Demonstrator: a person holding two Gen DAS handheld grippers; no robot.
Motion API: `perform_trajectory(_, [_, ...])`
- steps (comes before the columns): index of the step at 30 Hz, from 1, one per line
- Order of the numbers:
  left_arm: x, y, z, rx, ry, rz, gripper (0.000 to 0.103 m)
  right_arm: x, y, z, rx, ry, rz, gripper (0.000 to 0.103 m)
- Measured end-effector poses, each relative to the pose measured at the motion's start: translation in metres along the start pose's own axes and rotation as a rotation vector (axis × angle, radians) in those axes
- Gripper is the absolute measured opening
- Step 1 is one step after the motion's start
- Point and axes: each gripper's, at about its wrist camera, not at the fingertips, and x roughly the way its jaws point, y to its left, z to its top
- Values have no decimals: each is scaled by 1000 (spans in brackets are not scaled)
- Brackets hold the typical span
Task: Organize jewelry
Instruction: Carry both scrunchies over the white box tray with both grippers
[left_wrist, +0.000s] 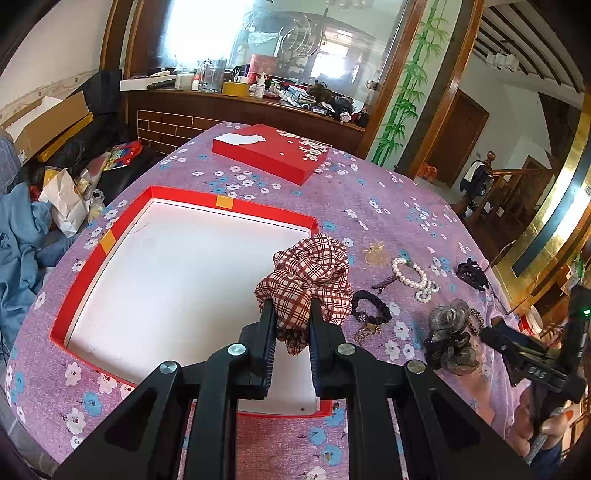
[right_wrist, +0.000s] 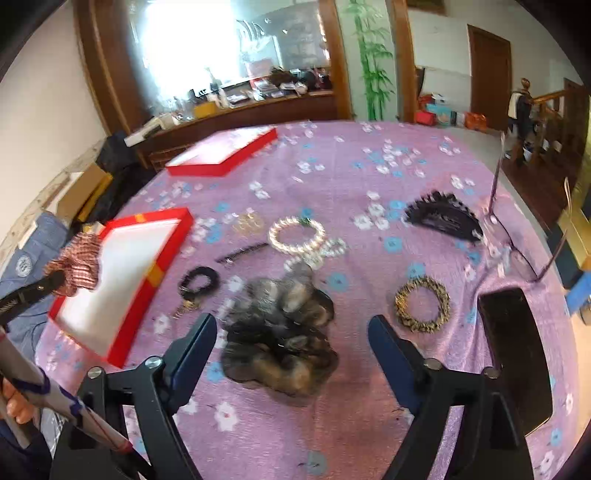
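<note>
My left gripper is shut on a red plaid scrunchie and holds it above the right edge of the open red box with a white floor. The scrunchie and box also show at the left of the right wrist view. My right gripper is open, its fingers on either side of a brown-grey fluffy scrunchie lying on the purple floral cloth. Pearl bracelets, a black bead bracelet, a gold ring bracelet and a black hair comb lie around.
The red box lid lies at the far side of the table. A dark phone and glasses lie at the right. A hairpin and a gold clip lie near the pearls. Clutter fills the floor at the left.
</note>
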Motion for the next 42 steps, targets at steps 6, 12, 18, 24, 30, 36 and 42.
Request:
perform_trajectory(6, [6,-1,-1,2,16,-7,14,48,-12,-8,45,146,-7,51])
perform_trajectory(12, [5,8,3,-9,10,9,14,41,-10,-8,71,146,24,15])
perform_trajectory(18, [0,29,20,-8,-6,32,14,1,19,20,45,69,119,15])
perform_trajectory(24, [6,57,54,-21,1,67,14,1,69,51,-1,63,207,15])
perform_trajectory(30, [35,80,83,-24,25,114,14,39,131,81,-43,103,275,16])
perform_trajectory(36, [81,100,94,-18,84,155,14,102,178,102,-53,175,281,17])
perform_trajectory(42, [109,124,99,-71,108,148,14,157,201,114,-26,233,292,18])
